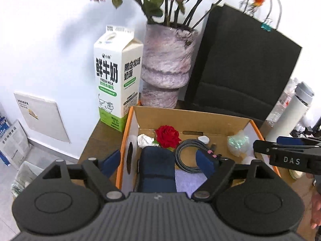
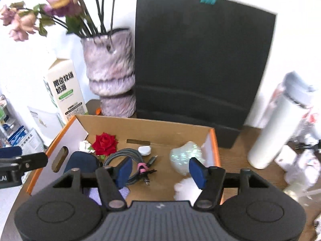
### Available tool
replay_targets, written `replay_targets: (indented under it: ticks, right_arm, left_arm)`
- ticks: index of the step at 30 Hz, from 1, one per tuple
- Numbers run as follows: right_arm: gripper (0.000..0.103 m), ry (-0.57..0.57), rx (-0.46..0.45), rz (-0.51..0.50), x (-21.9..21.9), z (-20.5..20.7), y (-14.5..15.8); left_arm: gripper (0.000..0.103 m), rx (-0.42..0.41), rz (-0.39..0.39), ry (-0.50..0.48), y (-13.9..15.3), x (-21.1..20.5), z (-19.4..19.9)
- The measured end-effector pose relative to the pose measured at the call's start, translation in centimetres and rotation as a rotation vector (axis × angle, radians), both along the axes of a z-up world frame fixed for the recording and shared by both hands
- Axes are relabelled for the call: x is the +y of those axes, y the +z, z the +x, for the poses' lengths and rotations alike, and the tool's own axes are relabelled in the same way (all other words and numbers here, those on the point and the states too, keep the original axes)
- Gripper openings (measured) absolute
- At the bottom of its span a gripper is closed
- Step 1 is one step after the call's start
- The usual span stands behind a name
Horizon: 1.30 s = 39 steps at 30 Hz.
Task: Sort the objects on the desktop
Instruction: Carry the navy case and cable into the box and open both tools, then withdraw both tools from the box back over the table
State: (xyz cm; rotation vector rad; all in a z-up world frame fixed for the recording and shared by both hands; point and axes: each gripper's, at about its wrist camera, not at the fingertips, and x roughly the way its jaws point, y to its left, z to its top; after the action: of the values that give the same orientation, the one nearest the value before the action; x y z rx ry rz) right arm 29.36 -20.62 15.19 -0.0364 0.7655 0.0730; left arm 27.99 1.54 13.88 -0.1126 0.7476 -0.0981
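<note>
Corrugated cardboard box [image 2: 152, 128] under your wide-open, empty left gripper [image 1: 158, 160] and right gripper [image 2: 161, 169] holds a velvety red rose [image 2: 105, 143] and braided coiled cable [image 2: 128, 156].

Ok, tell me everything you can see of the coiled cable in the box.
The coiled cable is grey and looks braided, wound into a loose loop and lying flat on the floor of the cardboard box. A pink tie cinches the bundle near its dark connector ends, which splay out to the right. It lies just right of the red rose, with a small white case behind it. Neither tool touches it.
</note>
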Motion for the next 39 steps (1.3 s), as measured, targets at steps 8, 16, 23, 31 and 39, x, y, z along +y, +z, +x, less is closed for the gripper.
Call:
replay_targets:
  ticks: [8,16,23,31,39]
  right_arm:
    - [0.075,-0.02,-0.098,0.017,-1.1,-8.0,1.5]
    - [0.088,-0.094,-0.277,-0.062,-0.6,-19.0,-2.9]
    - [0.088,-0.118,-0.216,0.079,-1.6,-25.9,-8.6]
    - [0.088,-0.079,-0.187,0.068,-1.0,-30.5,-12.1]
    - [0.089,-0.051,-0.238,0.103,-1.6,-28.1,-10.1]
  left_arm:
    - [0.097,-0.093,0.023,-0.036,1.9,0.2,-7.4]
    - [0.098,-0.091,0.005,-0.054,-3.3,-0.6,-14.8]
    - [0.098,-0.116,0.022,-0.014,-8.4,-1.8,-21.5]
    - [0.095,-0.071,0.032,-0.025,-12.5,-2.6,-26.6]
    - [0.086,-0.111,-0.01,0.033,-11.0,0.7,-22.4]
